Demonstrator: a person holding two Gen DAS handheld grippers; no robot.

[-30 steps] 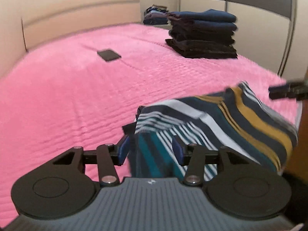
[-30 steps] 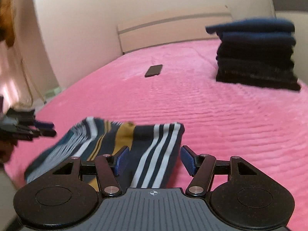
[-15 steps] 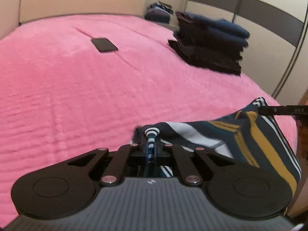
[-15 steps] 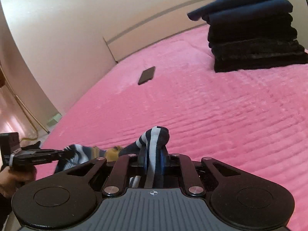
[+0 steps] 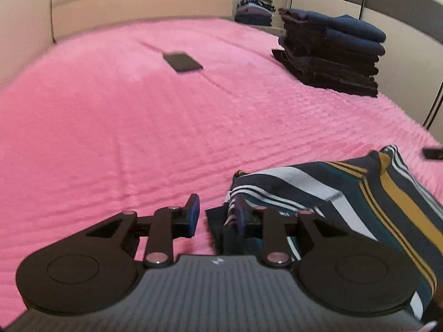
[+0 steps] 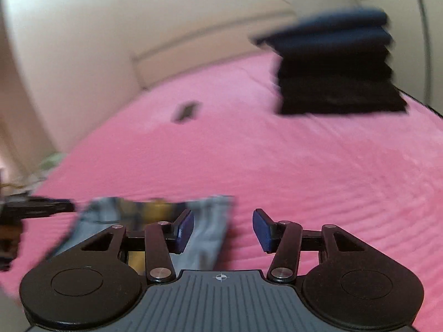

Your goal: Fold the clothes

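A striped garment (image 5: 346, 193) in navy, white, teal and mustard lies folded on the pink bed (image 5: 138, 127) at the near right. My left gripper (image 5: 216, 213) is open; the garment's dark near-left corner lies against its right finger and nothing is pinched. In the blurred right wrist view the same garment (image 6: 210, 221) lies low and left, partly under the left finger. My right gripper (image 6: 223, 227) is open over the bedspread (image 6: 304, 166) just past the garment's right edge. The left gripper's black body (image 6: 36, 207) shows at the far left.
A tall stack of dark folded clothes (image 5: 332, 55) (image 6: 337, 77) stands at the bed's far right. A black phone (image 5: 182, 62) (image 6: 185, 110) lies mid-bed. Behind are a beige headboard (image 5: 138, 2), another small pile of clothes (image 5: 256, 11) and wardrobe doors (image 5: 387, 0).
Half a second ago both grippers were shut on corners of the striped garment. Both have opened now, and the garment lies released on the bed.
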